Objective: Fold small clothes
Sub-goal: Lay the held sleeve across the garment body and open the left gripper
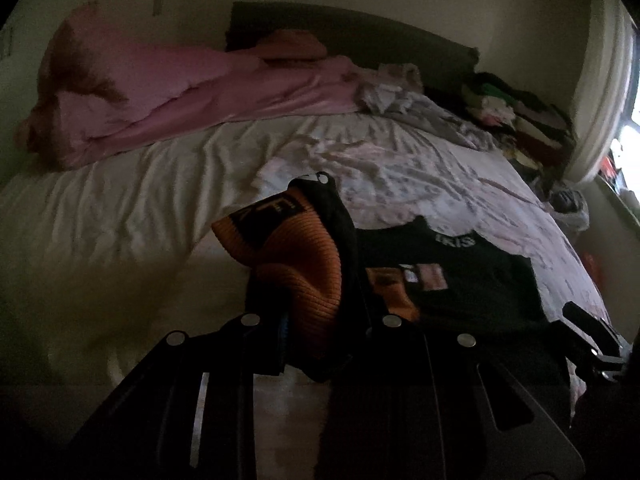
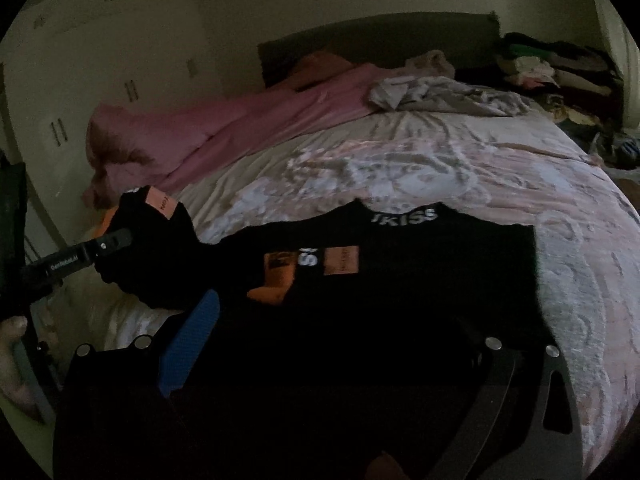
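Gripping an orange-and-black sleeve (image 1: 296, 264), the left gripper (image 1: 316, 344) lifts it off the bed (image 1: 120, 208). The black sweater (image 2: 400, 280) (white lettering at its collar) lies spread on the patterned cover; whether the right gripper (image 2: 320, 360) pinches the cloth, I cannot tell.

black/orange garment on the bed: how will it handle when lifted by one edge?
The black garment is probably floppy: the part in the left claw bunches and droops. It looks light. The orange ribbed cuff is thicker, so likely grippier.
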The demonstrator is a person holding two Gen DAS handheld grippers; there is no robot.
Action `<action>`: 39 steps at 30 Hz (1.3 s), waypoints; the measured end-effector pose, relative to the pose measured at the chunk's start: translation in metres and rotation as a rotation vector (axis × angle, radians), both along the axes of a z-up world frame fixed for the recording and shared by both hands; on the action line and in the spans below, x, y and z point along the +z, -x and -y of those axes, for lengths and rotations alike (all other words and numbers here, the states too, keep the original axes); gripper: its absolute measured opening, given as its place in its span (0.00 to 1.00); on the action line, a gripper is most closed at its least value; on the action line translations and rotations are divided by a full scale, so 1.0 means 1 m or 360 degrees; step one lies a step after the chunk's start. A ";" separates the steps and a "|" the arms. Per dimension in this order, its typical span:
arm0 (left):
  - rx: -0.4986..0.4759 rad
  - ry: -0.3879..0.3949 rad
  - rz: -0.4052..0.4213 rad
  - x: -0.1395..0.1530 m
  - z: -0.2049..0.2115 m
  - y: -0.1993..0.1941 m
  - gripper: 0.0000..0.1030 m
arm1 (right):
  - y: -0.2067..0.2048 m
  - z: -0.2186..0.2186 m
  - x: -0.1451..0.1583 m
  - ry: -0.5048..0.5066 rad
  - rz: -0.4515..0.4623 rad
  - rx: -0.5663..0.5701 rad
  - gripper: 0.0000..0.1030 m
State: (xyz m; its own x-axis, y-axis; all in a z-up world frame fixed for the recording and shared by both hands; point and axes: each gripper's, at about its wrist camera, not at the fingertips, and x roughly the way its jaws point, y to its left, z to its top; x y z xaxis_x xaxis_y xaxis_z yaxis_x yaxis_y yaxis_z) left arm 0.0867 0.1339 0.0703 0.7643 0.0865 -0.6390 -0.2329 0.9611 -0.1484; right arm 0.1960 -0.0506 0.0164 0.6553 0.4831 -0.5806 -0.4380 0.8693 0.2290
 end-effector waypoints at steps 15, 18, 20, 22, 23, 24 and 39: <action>-0.0219 -0.0038 -0.0078 -0.013 0.077 -0.045 0.15 | -0.009 0.062 -0.006 -0.0100 -0.0029 -0.0193 0.95; -0.0254 -0.0050 -0.0105 -0.017 0.091 -0.054 0.15 | -0.012 0.069 -0.009 -0.0108 -0.0034 -0.0214 0.96; -0.0278 -0.0059 -0.0125 -0.021 0.101 -0.059 0.15 | -0.013 0.074 -0.011 -0.0116 -0.0041 -0.0226 0.96; -0.0298 -0.0068 -0.0145 -0.026 0.109 -0.064 0.17 | -0.014 0.079 -0.013 -0.0118 -0.0043 -0.0244 0.96; -0.0311 -0.0073 -0.0160 -0.029 0.115 -0.068 0.18 | -0.015 0.083 -0.014 -0.0122 -0.0046 -0.0254 0.96; -0.0323 -0.0077 -0.0172 -0.031 0.119 -0.070 0.19 | -0.015 0.085 -0.015 -0.0125 -0.0047 -0.0261 0.96; -0.0420 -0.0095 -0.0200 -0.045 0.152 -0.085 0.61 | -0.024 0.102 -0.032 -0.0128 -0.0116 -0.0319 0.96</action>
State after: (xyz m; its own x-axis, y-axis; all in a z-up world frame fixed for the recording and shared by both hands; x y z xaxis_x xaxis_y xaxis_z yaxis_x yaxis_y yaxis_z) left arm 0.1719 -0.0183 0.0252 0.6808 -0.0643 -0.7296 0.0131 0.9970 -0.0757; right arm 0.2200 -0.1525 -0.0160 0.7005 0.3942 -0.5949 -0.2381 0.9149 0.3259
